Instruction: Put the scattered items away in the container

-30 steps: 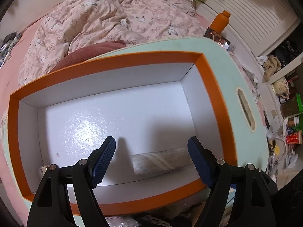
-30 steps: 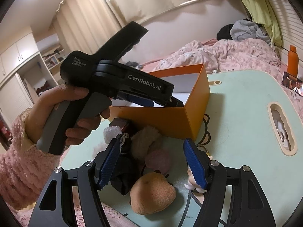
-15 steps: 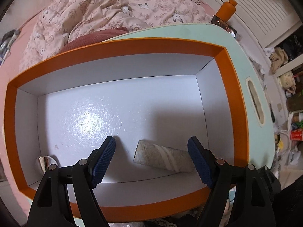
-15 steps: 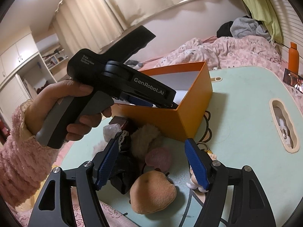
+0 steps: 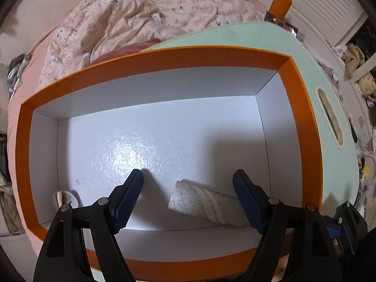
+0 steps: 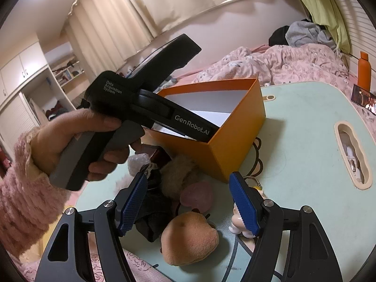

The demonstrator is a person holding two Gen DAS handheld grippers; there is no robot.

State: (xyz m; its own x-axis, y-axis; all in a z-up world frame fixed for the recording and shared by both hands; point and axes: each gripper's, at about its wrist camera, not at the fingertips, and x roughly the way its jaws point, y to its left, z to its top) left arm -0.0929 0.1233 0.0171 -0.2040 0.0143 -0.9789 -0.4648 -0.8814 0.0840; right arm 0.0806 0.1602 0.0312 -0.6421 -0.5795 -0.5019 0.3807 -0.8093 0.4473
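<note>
An orange box with a white inside stands on the mint table. A grey striped roll lies on the box floor near the front wall, loose. My left gripper hangs open over it, pointing steeply down into the box. In the right wrist view the box sits behind a heap of items: a brown plush, a mauve pad, a furry beige piece, black cloth and a small figurine. My right gripper stands open above the heap, holding nothing.
A small shiny object lies in the box's front left corner. The table has an oval handle slot. A hand in a fuzzy pink sleeve holds the left gripper. Pink bedding and an orange bottle lie beyond the table.
The left gripper tipped further down over the box, so the whole grey roll shows between its fingers. The right gripper and the heap stayed put.
</note>
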